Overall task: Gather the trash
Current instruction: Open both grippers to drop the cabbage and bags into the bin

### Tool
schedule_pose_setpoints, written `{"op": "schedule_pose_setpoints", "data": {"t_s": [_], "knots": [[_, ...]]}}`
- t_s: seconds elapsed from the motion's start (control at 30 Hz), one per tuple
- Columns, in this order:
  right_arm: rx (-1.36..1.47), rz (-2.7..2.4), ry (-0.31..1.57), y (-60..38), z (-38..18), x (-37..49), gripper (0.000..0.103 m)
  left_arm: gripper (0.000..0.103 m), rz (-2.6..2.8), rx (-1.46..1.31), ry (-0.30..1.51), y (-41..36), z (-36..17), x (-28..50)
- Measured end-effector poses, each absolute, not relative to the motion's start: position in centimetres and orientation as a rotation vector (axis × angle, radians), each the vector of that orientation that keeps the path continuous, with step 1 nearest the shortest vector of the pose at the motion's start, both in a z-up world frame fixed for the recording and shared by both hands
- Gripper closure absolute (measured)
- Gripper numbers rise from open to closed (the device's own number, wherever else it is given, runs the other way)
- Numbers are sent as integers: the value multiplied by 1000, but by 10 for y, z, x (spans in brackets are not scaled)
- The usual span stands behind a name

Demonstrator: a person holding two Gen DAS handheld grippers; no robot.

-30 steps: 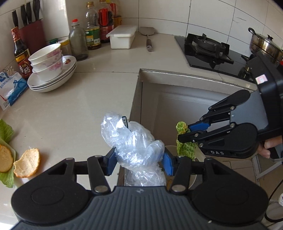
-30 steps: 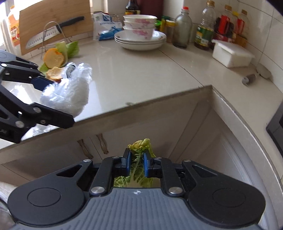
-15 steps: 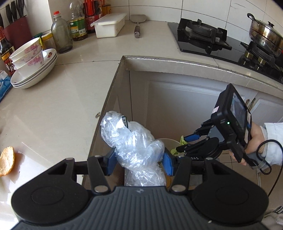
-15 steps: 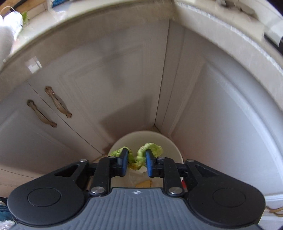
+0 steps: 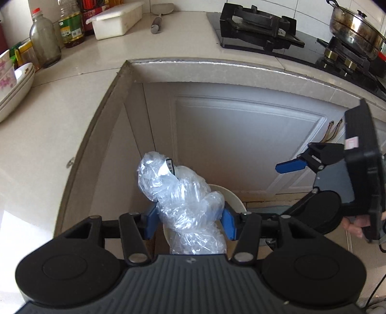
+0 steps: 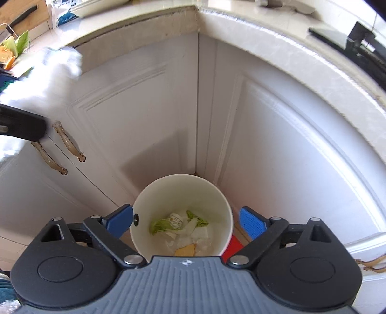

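Note:
My left gripper (image 5: 189, 223) is shut on a crumpled clear plastic bag (image 5: 183, 200) and holds it above the cream trash bin (image 5: 235, 201) on the floor in the cabinet corner. My right gripper (image 6: 185, 221) is open and empty, right above the trash bin (image 6: 144, 205). A green lettuce leaf (image 6: 159, 224) lies inside the bin with other scraps. The right gripper also shows in the left wrist view (image 5: 293, 166), to the right of the bag. The bag shows blurred at the upper left of the right wrist view (image 6: 48, 70).
White cabinet doors (image 6: 277, 149) with brass handles (image 6: 68, 142) stand behind the bin. The countertop (image 5: 48, 135) carries stacked bowls (image 5: 12, 82), bottles (image 5: 44, 41) and a white box (image 5: 115, 21). A gas stove (image 5: 260, 26) with a pot (image 5: 357, 31) stands at the right.
My right gripper has opened and the lettuce leaf has dropped into the bin. My left gripper has moved off the counter toward the bin with the bag.

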State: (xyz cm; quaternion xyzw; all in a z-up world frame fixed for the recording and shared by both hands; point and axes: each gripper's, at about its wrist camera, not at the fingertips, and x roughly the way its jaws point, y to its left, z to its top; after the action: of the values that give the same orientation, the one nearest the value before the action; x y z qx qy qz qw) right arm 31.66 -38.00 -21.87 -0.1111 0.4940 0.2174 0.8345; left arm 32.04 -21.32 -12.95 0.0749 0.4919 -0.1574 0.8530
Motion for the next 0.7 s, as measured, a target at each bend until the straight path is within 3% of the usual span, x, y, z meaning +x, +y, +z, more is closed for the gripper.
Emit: {"op": "schedule_pose_setpoints", "data": {"t_s": [0.47, 0.5, 0.6, 0.7], "knots": [[-256, 394, 982, -399, -193, 270, 2, 50, -421, 204, 1127, -268, -208, 356], [-260, 390, 979, -400, -192, 269, 2, 48, -439, 200, 1141, -271, -214, 358], [-257, 379, 976, -404, -189, 268, 2, 20, -437, 190, 1165, -278, -226, 362], [-251, 363, 976, -408, -187, 267, 1, 19, -443, 196, 1151, -280, -225, 360]]}}
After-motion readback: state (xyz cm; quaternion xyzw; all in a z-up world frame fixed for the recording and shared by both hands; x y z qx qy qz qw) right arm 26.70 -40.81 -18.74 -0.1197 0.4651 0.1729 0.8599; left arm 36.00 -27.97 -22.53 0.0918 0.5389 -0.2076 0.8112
